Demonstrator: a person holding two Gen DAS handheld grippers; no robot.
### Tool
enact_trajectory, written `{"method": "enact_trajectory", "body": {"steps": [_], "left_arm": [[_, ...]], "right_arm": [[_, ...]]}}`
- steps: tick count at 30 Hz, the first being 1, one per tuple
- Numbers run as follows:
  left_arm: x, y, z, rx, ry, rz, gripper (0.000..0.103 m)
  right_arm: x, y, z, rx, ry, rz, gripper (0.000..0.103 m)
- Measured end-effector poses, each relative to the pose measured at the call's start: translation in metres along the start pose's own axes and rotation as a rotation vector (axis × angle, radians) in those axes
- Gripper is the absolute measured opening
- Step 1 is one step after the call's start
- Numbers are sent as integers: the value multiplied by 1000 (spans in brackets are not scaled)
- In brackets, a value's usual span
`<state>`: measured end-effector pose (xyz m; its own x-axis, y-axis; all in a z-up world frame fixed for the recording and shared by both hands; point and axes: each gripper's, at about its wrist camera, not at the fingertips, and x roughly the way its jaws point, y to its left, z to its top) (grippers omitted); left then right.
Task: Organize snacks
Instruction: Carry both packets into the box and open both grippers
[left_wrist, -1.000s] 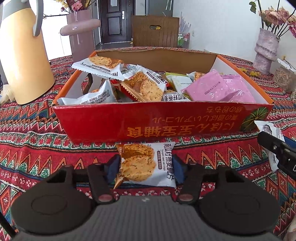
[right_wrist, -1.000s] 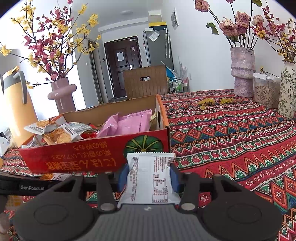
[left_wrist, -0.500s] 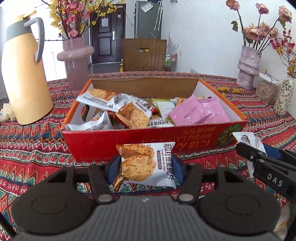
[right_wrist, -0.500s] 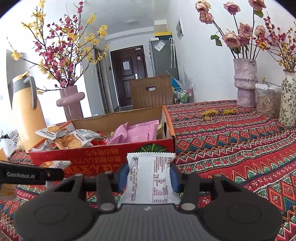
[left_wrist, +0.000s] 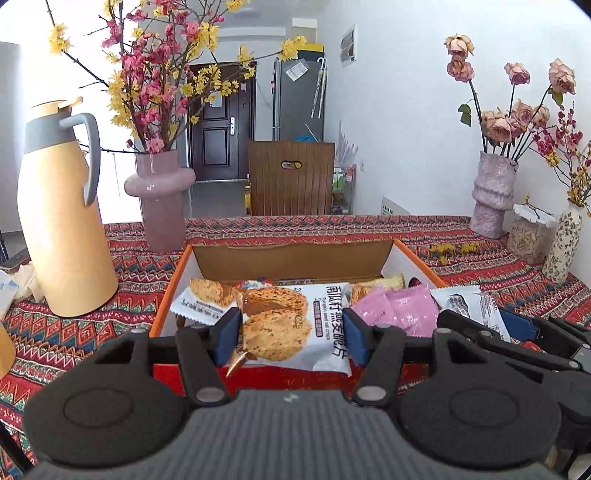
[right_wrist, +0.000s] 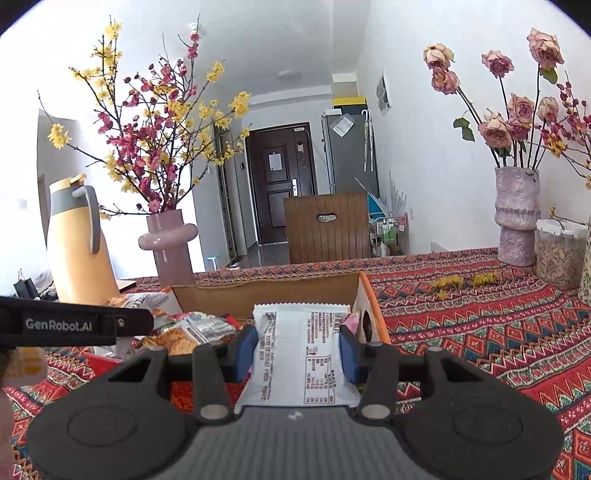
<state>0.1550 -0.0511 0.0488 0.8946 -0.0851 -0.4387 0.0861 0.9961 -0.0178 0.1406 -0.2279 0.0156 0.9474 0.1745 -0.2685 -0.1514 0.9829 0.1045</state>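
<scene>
My left gripper (left_wrist: 291, 334) is shut on a white cookie packet (left_wrist: 291, 325) printed with brown biscuits, held above the near wall of the red cardboard box (left_wrist: 295, 378). In the right wrist view my right gripper (right_wrist: 298, 352) is shut on a white snack packet (right_wrist: 301, 354), its printed label side facing me, over the box's right end (right_wrist: 373, 314). That gripper and its packet (left_wrist: 476, 302) also show at the right of the left wrist view. Several packets lie in the box, among them pink ones (left_wrist: 399, 306).
A yellow thermos jug (left_wrist: 66, 221) and a pink vase with blossom branches (left_wrist: 159, 199) stand left of the box. On the right are a rose vase (left_wrist: 493, 195), a clear jar (left_wrist: 530, 236) and a flowered vase (left_wrist: 563, 243). A wooden chair (left_wrist: 291, 177) stands beyond the patterned tablecloth (right_wrist: 480, 321).
Both grippers have risen with their packets and tilted up, so the box sits lower in both views and more of the room shows. The right gripper has come closer beside the left.
</scene>
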Motion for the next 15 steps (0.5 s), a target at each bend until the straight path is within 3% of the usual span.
{"method": "enact_trajectory", "body": {"steps": [8, 15], "left_arm": [[24, 7, 21, -21, -53, 55, 59], [64, 16, 24, -29, 2, 111, 60]], "right_arm": [[36, 8, 25, -43, -24, -1, 46], [82, 13, 32, -73, 37, -9, 47]]}}
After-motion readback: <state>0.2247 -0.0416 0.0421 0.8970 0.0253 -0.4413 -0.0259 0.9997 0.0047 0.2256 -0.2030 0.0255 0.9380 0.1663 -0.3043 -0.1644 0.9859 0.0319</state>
